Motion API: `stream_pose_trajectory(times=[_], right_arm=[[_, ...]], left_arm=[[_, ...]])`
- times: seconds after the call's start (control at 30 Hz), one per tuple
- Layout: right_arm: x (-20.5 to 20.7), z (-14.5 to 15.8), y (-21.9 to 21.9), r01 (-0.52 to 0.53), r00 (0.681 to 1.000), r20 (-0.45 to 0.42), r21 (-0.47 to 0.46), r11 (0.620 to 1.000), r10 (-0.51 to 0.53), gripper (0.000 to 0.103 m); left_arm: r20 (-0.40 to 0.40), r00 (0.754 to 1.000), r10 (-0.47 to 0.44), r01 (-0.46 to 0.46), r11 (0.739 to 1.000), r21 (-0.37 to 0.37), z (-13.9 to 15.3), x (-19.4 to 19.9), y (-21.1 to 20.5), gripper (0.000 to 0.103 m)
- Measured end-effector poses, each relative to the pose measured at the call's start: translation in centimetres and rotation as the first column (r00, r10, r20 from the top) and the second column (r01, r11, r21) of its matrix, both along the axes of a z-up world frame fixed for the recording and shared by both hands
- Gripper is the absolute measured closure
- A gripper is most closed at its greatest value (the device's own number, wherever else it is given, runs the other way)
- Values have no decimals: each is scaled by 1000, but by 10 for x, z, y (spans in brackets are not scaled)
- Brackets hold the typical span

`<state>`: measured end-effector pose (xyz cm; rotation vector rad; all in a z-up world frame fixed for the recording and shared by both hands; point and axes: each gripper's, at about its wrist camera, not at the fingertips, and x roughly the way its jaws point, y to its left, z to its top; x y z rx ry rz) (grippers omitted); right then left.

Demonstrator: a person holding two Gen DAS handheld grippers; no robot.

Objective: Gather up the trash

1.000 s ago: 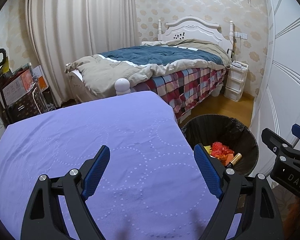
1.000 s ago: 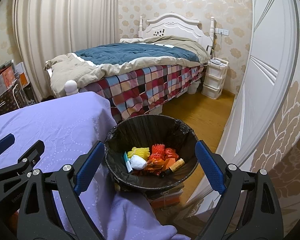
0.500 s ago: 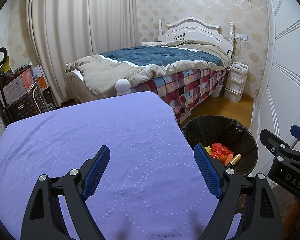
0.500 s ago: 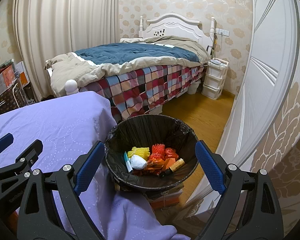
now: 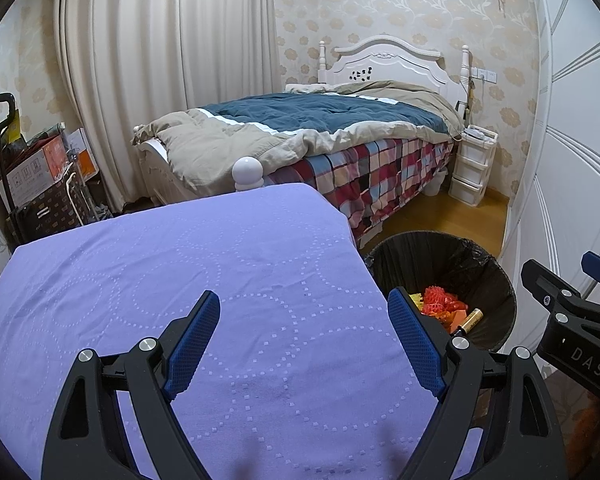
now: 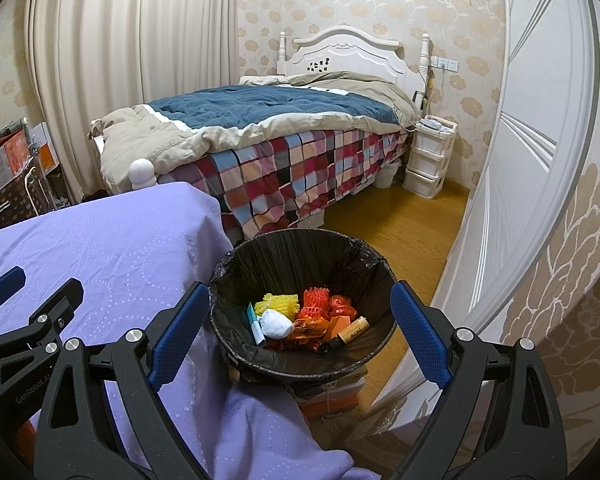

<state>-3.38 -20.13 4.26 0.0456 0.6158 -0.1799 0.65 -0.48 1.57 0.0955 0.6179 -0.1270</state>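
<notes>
Plainly, the left claw (image 5: pixel 304 334) stands wide with nothing between its blue ribbed pads, hovering over the lilac cloth-covered bench (image 5: pixel 139 280), on which no litter shows. The right claw (image 6: pixel 295 332) is just as wide and empty, and it frames the round black-lined waste bin (image 6: pixel 235 276) that sits just beside the bench's corner.

All the trash in view lies at the bottom of that bin: a yellow foam fruit net (image 6: pixel 280 303), a red foam fruit net (image 6: pixel 315 300), a crumpled white paper wad (image 6: pixel 275 324), a slim white-and-teal tube (image 6: pixel 255 326), some crumpled orange wrappers (image 6: pixel 312 325) and a gold cylindrical battery (image 6: pixel 352 329). Judged from this, the collecting looks about finished.

Should anything need lifting again, the nets and the wad would likely be light and springy, best pinched across the middle where they can squash. The battery is probably hard, denser and inclined to roll, so a grip across its barrel would suit. The wrappers are likely thin and slippery, and a bunched fold would hold better than a flat edge.

Beyond the bin lies a wooden floor, then a white-framed bed (image 6: pixel 340 46) with a checked cover.
</notes>
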Motion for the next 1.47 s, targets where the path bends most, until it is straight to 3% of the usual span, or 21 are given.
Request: stream_pose_trajectory(times=[1.17,1.3,1.47], right_arm=[[1,1,1,-2,1000,-4,-1,1000,2,13],[1,-1,3,-12,1000,-8,-1,1000,12,13],[1,-5,16,-49,999,-18,-1,999,49,13]], left_arm=[[14,1000,-18,18,1000,-5,2,-1,-2,20],[38,999,4,-4,1000,17,3,-1,3,20],[13,999,42,-42,999,28,-1,6,18,20]])
